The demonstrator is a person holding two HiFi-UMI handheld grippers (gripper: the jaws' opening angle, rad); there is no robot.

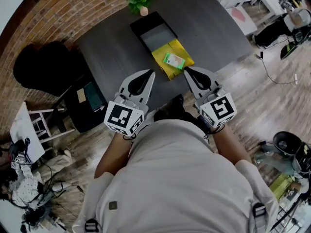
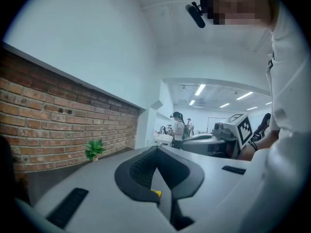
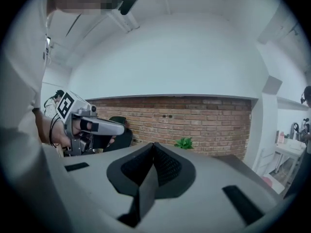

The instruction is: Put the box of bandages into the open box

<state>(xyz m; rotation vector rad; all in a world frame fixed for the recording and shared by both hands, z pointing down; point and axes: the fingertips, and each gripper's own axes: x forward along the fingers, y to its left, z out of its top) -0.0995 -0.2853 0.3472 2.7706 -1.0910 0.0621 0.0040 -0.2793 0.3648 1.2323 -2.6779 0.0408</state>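
**Box of bandages** [image 1: 174, 60]: a small, flat, rectangular carton, green and white. It lies on its broad face, with its long side running roughly from 10 o'clock to 4 o'clock in the head view. It rests on a yellow sheet [image 1: 177, 47] and sits fully outside the open box.

**Open box** [image 1: 146, 23]: black, rectangular and shallow, with the top uncovered and a grey inner floor showing. It stands level on the dark table [image 1: 112, 47], near the carton and at 11 o'clock from it. Its near short end meets the far edge of the yellow sheet. Whether the sheet is part of the box cannot be told.
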